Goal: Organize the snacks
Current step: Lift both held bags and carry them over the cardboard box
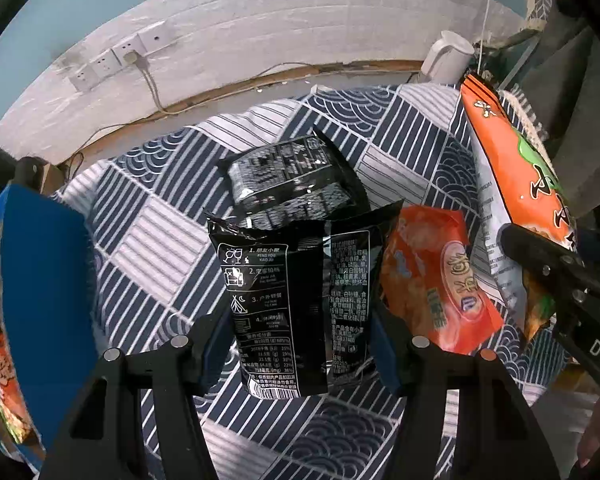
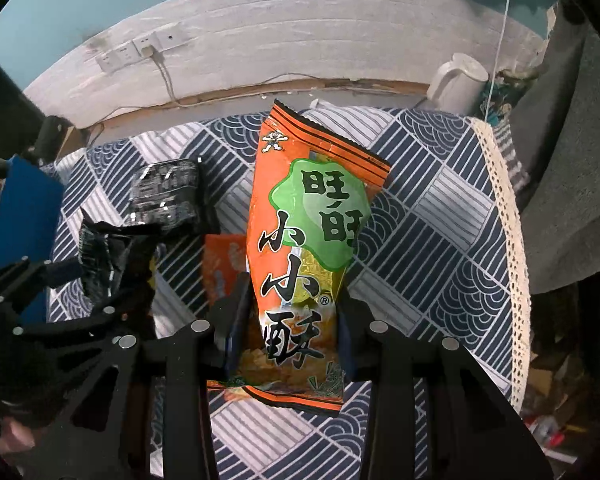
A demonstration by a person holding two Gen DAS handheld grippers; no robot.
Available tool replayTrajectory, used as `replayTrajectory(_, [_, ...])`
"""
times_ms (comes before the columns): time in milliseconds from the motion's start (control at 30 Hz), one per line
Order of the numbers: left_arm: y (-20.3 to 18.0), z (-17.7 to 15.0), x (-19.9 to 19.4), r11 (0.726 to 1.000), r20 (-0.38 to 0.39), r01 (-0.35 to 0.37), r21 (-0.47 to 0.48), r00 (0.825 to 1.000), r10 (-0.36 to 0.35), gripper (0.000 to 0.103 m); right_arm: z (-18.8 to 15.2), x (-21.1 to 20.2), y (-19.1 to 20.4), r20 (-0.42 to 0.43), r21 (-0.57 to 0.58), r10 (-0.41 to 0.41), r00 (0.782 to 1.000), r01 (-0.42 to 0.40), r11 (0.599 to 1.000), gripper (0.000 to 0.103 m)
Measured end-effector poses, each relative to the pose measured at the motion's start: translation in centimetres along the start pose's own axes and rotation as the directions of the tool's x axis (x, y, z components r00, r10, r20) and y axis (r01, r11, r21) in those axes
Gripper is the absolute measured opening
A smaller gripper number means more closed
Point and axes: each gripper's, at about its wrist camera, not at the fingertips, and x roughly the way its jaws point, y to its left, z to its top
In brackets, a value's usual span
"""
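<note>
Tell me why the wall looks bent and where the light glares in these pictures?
Both wrist views are fisheye, so the white wall and its baseboard bow into an arc, with black corners around the round image. In the left wrist view, the black snack bag throws glossy highlights. In the right wrist view, the orange snack bag is sharp and evenly lit, with little glare.
</note>
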Motion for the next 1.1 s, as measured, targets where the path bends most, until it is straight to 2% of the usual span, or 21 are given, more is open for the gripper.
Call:
replayTrajectory(267, [2.1,-1.3,-4.0,1.000,0.069,-0.017,-0.002,0.997,0.018,0.063,-0.8,-3.0,2.1,0.037,-0.029,0.006,0.999,-0.005,1.000,0.036])
replayTrajectory(667, [6.0,-4.9,-8.0,0.999,0.124,-0.041,0.008,0.991,0.039,0.063,-2.5,-6.1,5.9,0.058,-0.077,0.052,0.997,-0.048,0.996,0.036])
replayTrajectory(933, [9.0,-6.6,-10.9,0.998,0.177,-0.052,-0.020,0.983,0.055,0.063,-2.5,-8.2,10.2,0.094,-0.150,0.079,0.992,-0.064,0.987,0.036])
replayTrajectory(1100, [11.4,-7.5,-13.0,0.995,0.236,-0.089,-0.054,0.967,0.099,0.063,-2.5,-8.8,13.5,0.101,-0.200,0.114,0.988,-0.092,0.976,0.036])
